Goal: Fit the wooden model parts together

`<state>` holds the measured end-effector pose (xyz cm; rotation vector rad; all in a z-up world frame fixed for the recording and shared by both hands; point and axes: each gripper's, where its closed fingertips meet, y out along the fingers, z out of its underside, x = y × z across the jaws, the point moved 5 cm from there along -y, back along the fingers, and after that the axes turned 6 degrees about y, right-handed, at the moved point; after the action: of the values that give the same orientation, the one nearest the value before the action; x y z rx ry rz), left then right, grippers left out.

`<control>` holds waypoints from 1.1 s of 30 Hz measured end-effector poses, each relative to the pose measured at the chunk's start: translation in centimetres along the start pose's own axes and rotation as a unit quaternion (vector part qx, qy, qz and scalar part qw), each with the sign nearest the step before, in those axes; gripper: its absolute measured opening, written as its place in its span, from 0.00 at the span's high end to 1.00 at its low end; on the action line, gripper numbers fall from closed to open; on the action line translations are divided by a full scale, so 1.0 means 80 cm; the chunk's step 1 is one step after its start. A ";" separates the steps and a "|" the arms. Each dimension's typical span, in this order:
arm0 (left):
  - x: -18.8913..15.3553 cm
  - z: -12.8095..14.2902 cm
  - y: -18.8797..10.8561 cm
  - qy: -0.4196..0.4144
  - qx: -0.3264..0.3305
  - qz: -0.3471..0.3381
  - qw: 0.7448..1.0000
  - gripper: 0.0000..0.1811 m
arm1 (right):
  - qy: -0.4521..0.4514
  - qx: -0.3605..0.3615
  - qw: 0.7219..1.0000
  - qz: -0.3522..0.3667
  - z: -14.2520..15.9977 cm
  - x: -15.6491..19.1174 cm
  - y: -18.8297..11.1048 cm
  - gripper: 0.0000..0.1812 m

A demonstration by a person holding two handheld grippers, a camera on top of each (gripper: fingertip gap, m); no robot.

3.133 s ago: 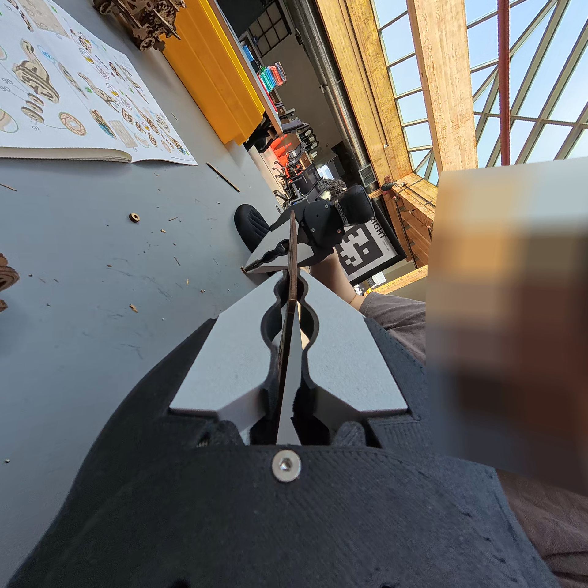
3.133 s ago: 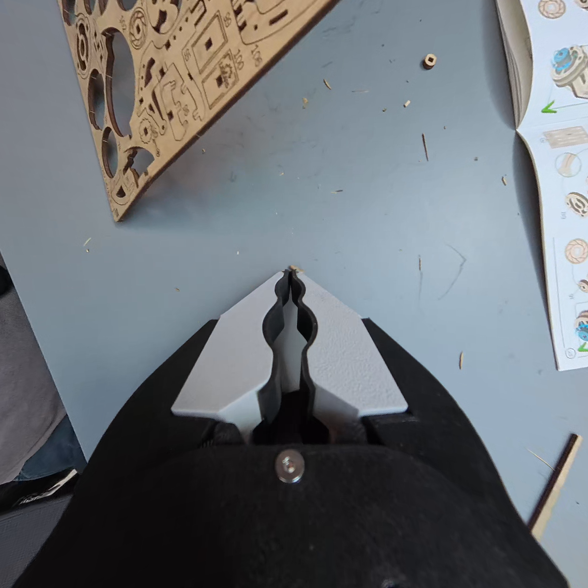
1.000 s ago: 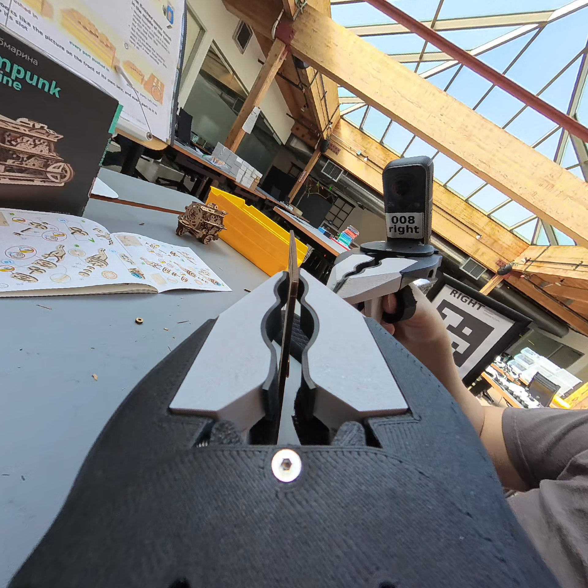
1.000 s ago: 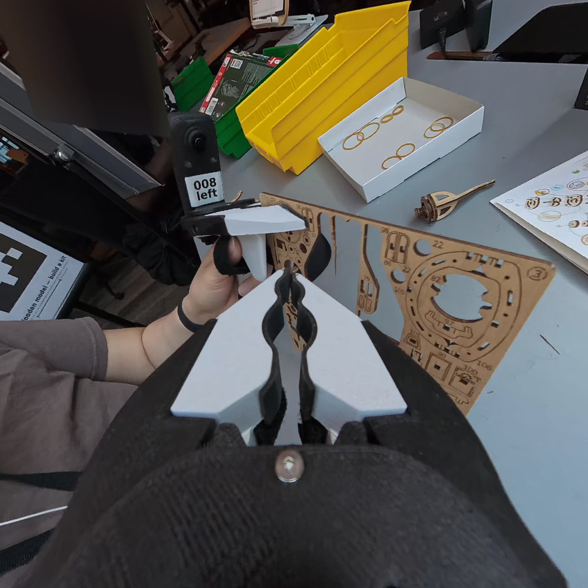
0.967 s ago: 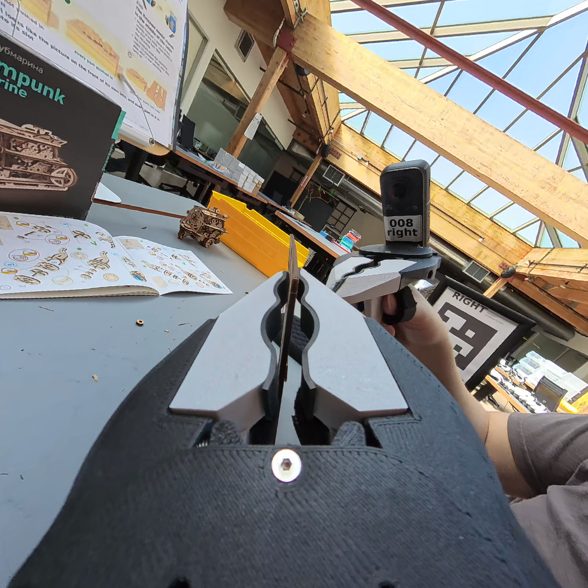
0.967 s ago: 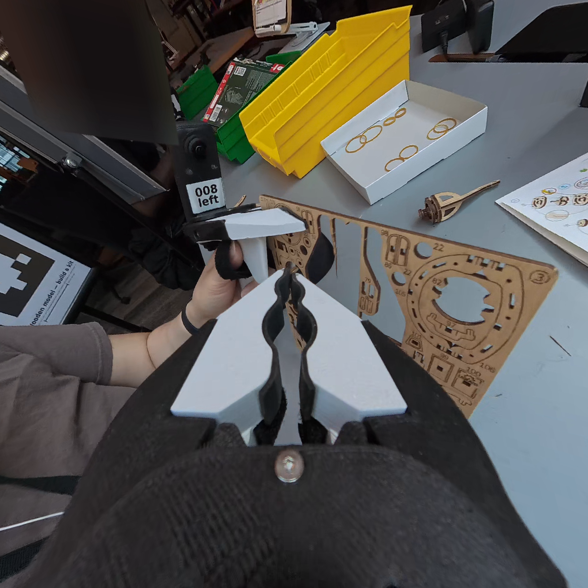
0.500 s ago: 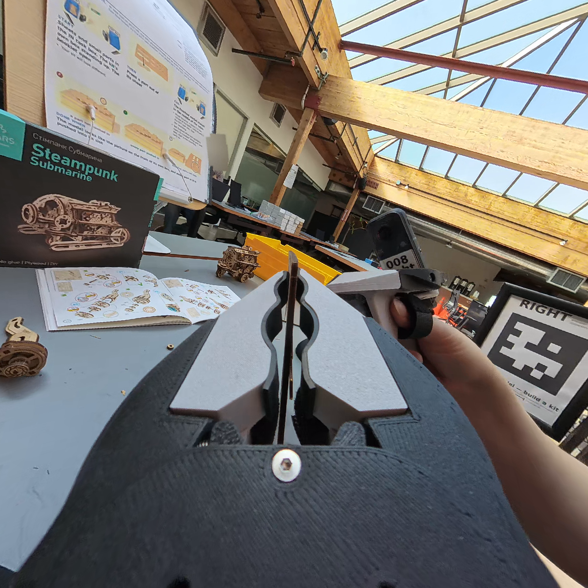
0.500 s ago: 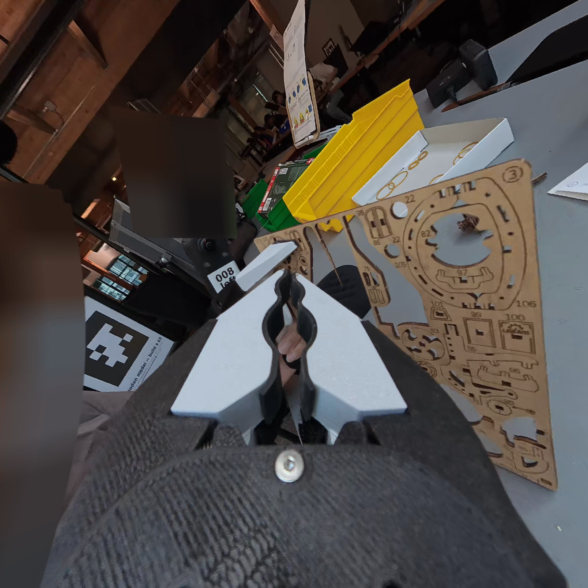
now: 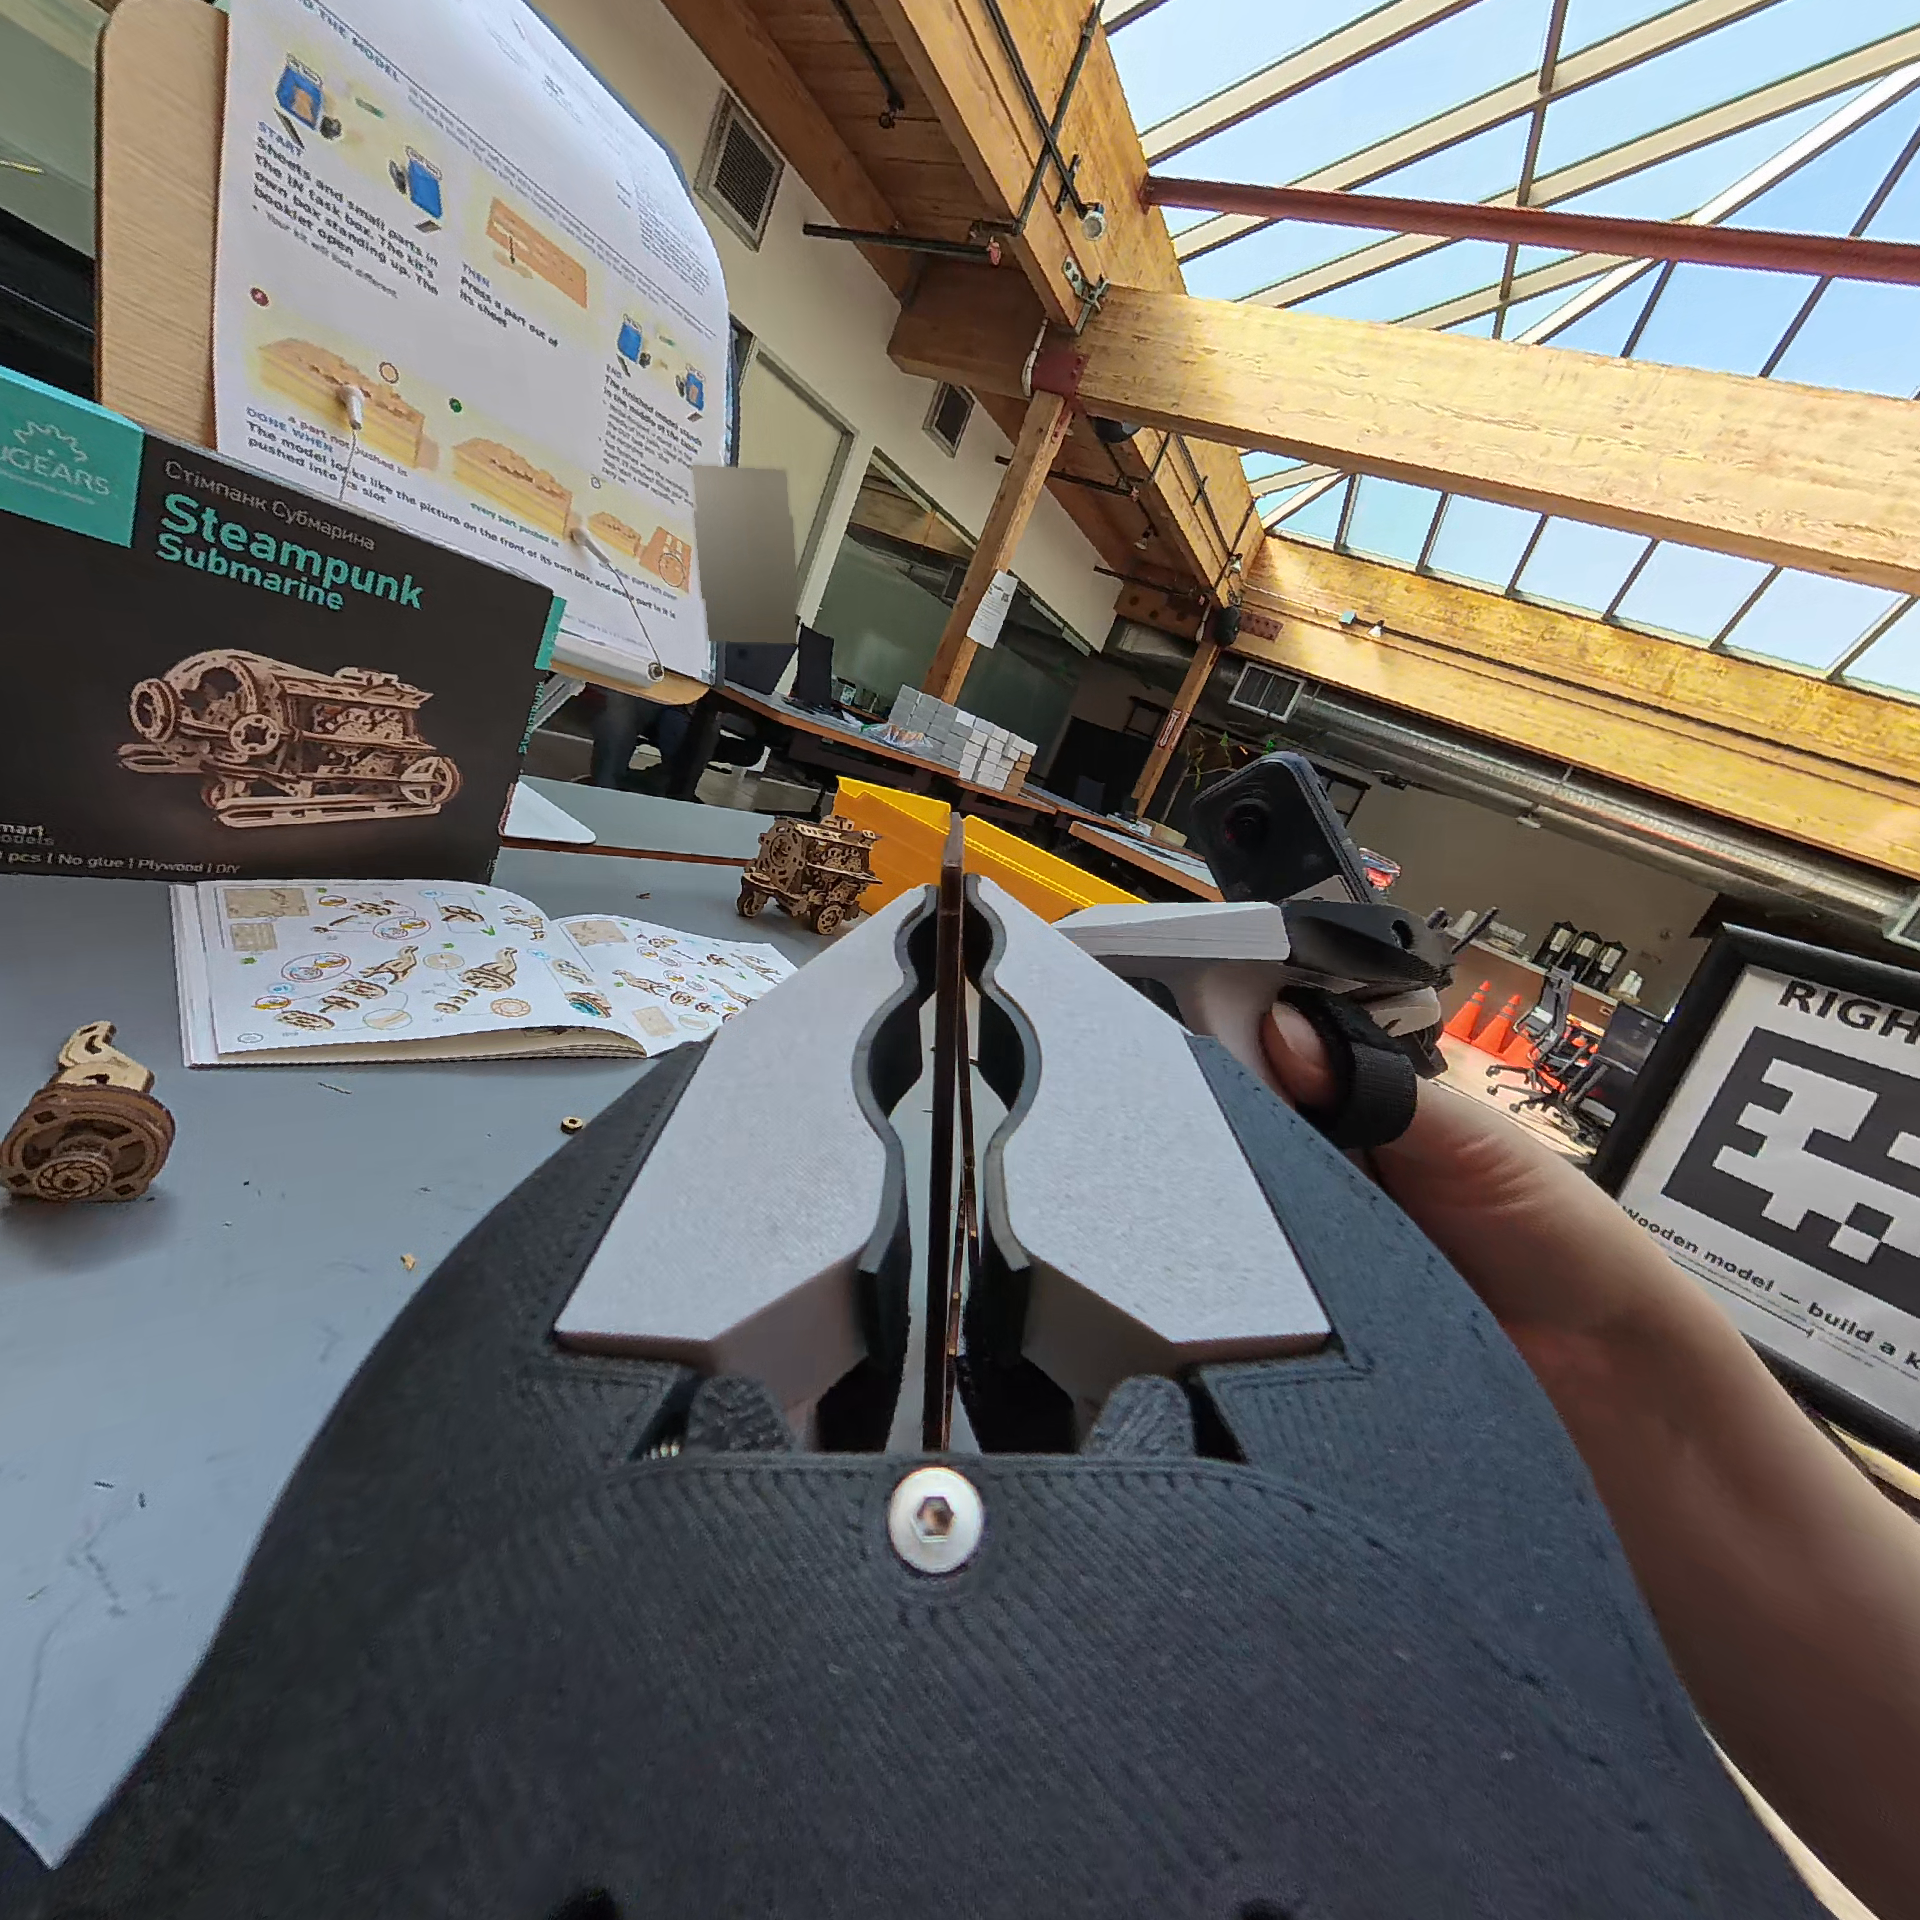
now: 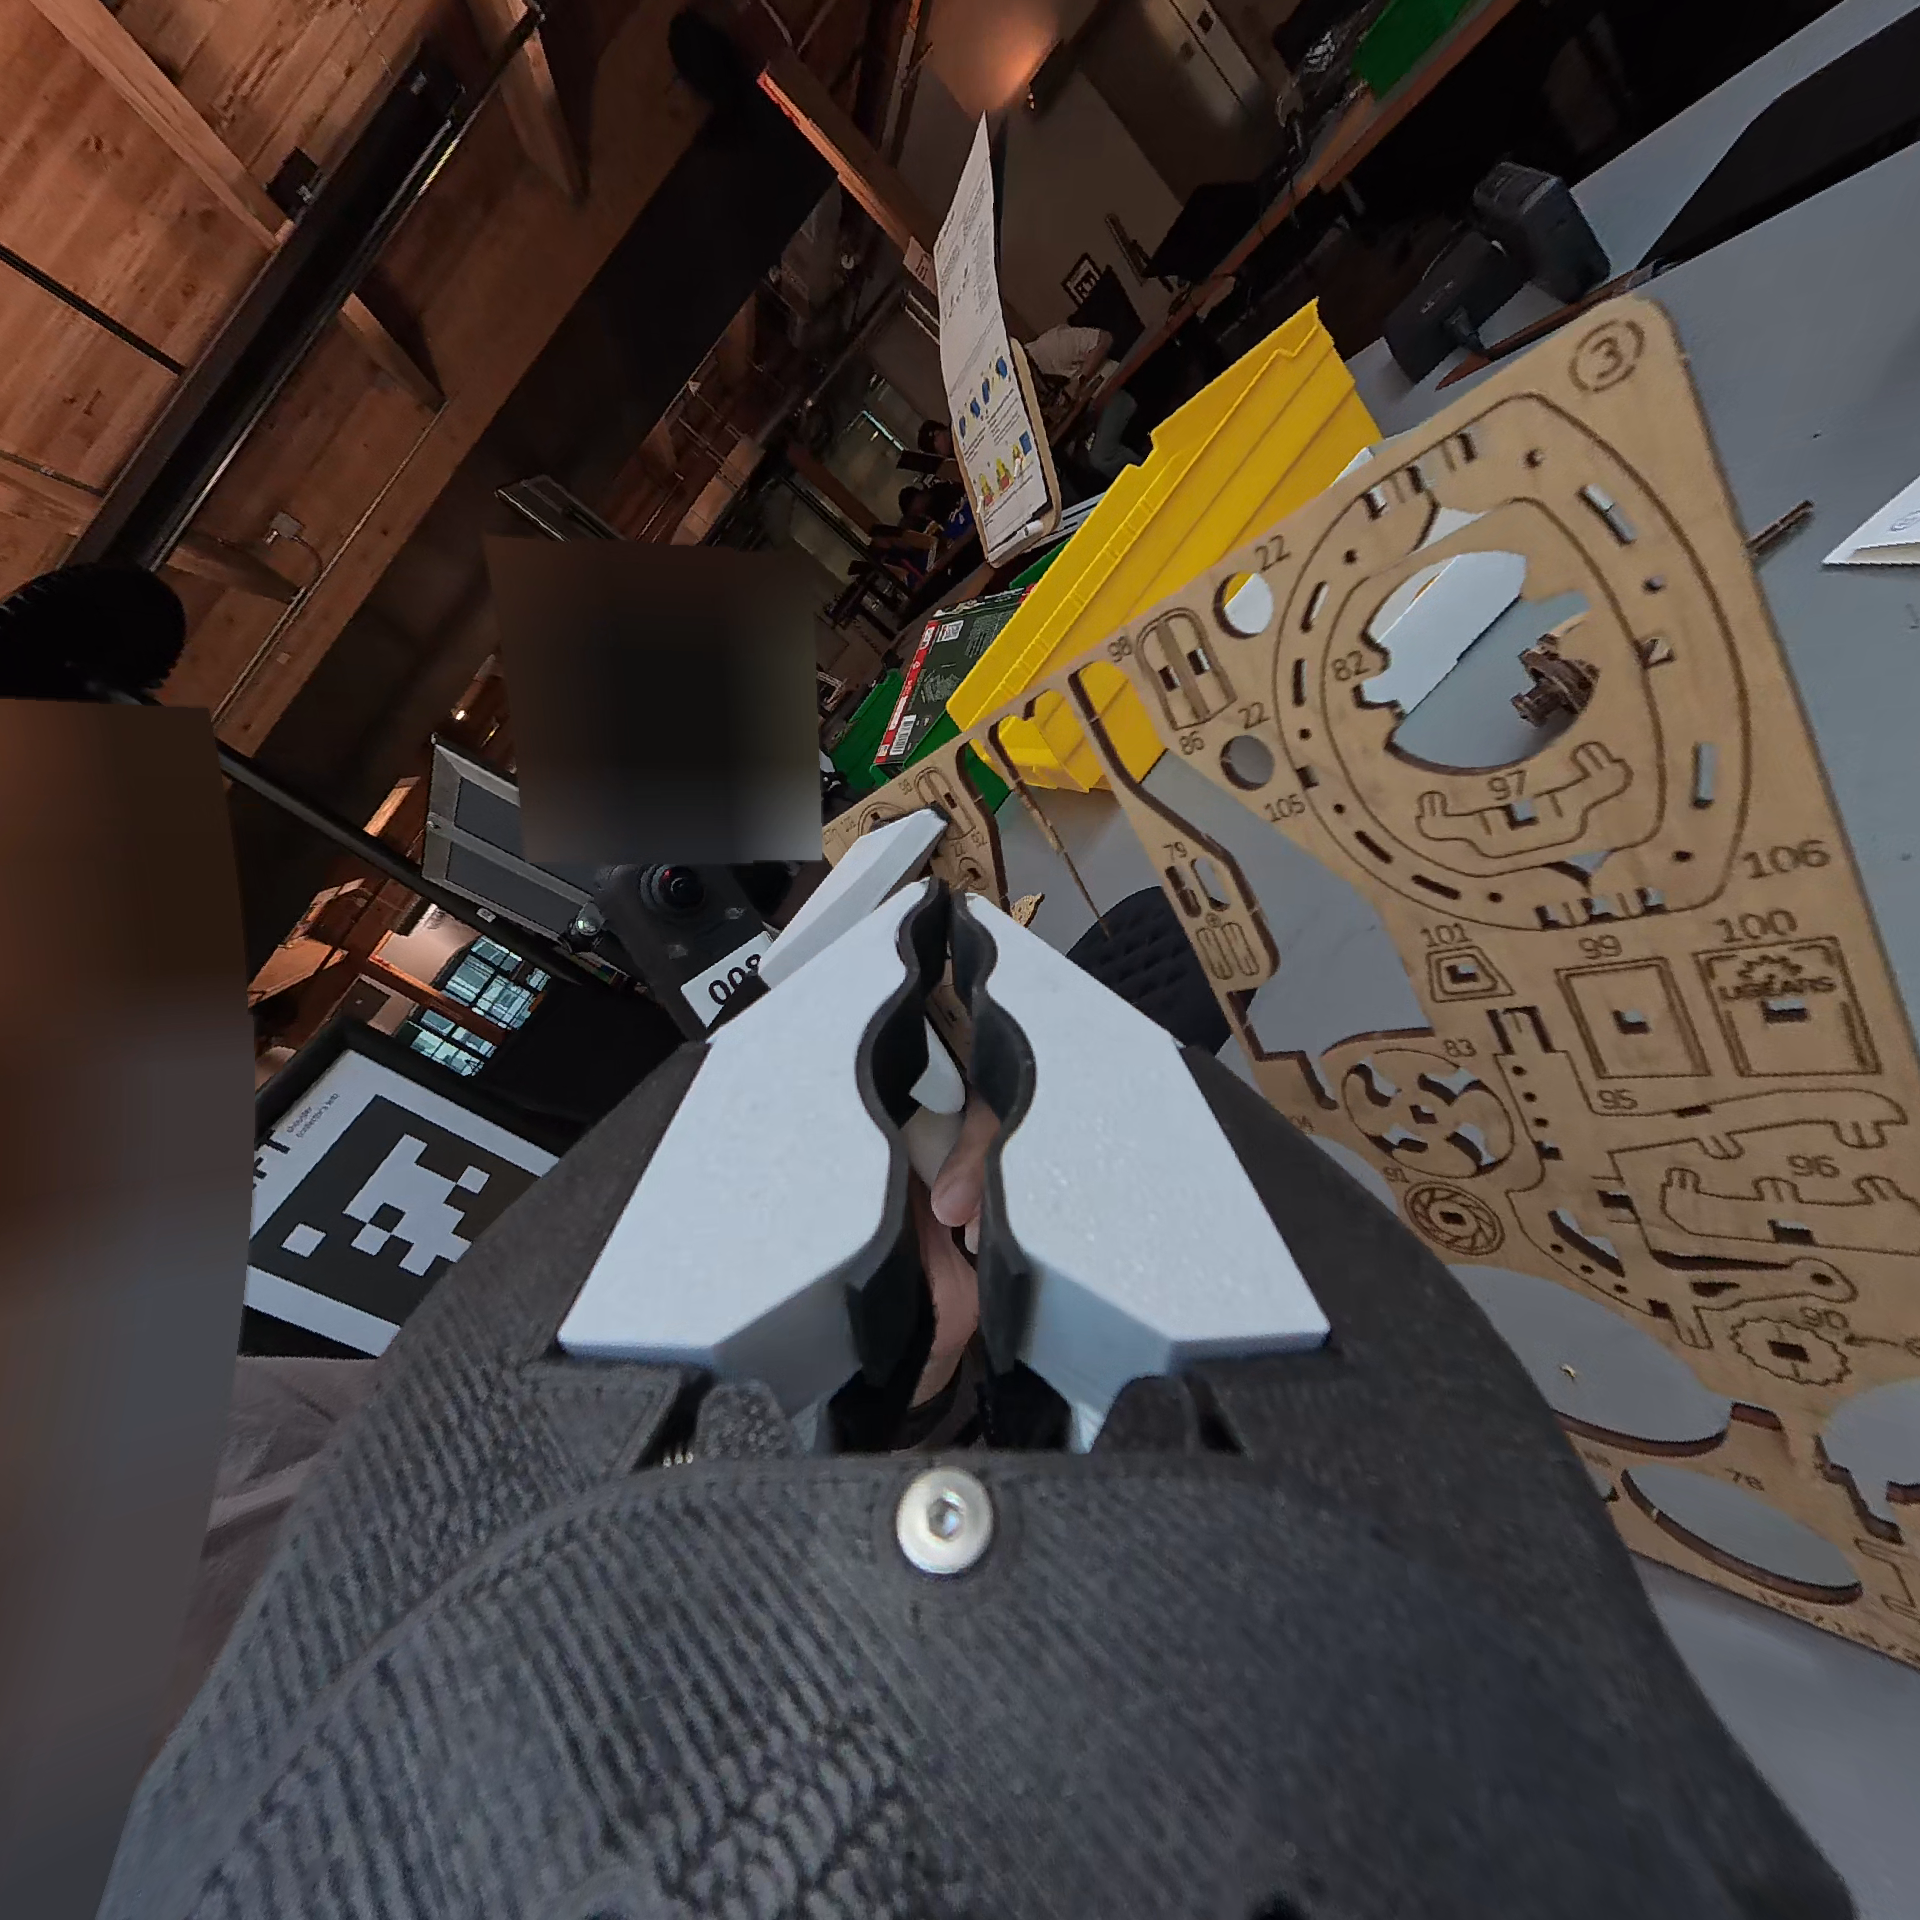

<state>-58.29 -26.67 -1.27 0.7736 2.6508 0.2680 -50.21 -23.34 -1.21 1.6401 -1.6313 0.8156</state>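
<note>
My left gripper (image 9: pixel 948 894) is shut on a thin plywood parts sheet (image 9: pixel 948 1091), which shows edge-on between its jaws. In the right wrist view the same sheet (image 10: pixel 1558 935) stands upright above the grey table (image 10: pixel 1849 727), with laser-cut parts and several empty cut-outs. The left gripper (image 10: pixel 883 857) holds it at its far left corner. My right gripper (image 10: pixel 951 894) is shut, its tips close to that corner, and I see nothing between its jaws. It also shows in the left wrist view (image 9: pixel 1081 925), just right of the sheet's edge, held by a hand.
On the grey table (image 9: pixel 260 1351) lie an open instruction booklet (image 9: pixel 416 977), a dark kit box (image 9: pixel 260 686), a small built wooden model (image 9: pixel 810 873) and a round wooden sub-assembly (image 9: pixel 83 1132). Yellow bins (image 10: pixel 1195 540) stand behind the sheet. My two grippers' fingertips are within a few centimetres of each other. From the left gripper's tips to the round wooden sub-assembly (image 9: pixel 83 1132) is close to 20 cm.
Both grippers have tilted upward and come closer together. The sheet has turned from a low slant to nearly upright in the right wrist view. Both grippers stay shut.
</note>
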 end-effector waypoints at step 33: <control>-0.009 0.004 0.004 0.022 0.004 0.000 1.000 1.00 | -0.198 0.004 0.973 0.123 0.004 0.013 -0.004 1.00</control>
<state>-57.49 -26.78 -1.27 0.7777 2.6941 0.2784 -49.84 -24.24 -0.54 1.7058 -2.1433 0.6391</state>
